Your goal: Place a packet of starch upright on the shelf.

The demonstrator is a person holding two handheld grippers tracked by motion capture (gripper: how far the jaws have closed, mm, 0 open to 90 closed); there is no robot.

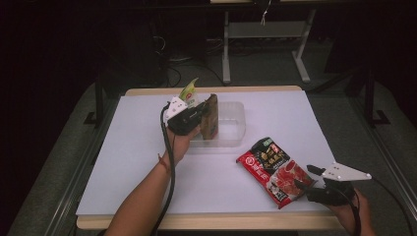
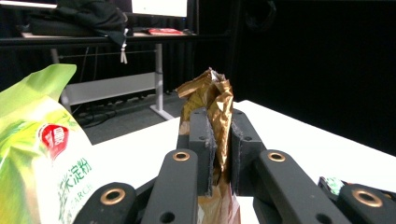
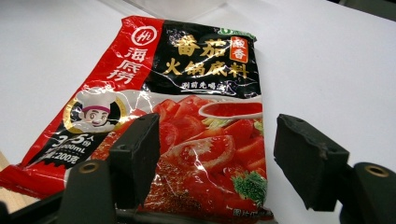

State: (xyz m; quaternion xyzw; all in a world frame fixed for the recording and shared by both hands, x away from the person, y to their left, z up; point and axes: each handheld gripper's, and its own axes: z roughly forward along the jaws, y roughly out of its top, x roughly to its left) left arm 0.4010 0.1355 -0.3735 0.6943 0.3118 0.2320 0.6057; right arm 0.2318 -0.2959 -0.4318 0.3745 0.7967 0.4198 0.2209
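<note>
My left gripper is shut on a crumpled gold-brown packet and holds it upright over the left end of a clear plastic tray. In the left gripper view the packet is squeezed between the two pads of the gripper. A green and white packet stands just left of it, close to the camera. A red and black soup-base packet lies flat at the front right. My right gripper stands open at its near end, jaws spread above the tomato picture.
A white sheet covers the table, whose wooden edge shows at the front. Behind the table stand the legs of a desk on a dark floor. Bare sheet lies left of the tray and in front of it.
</note>
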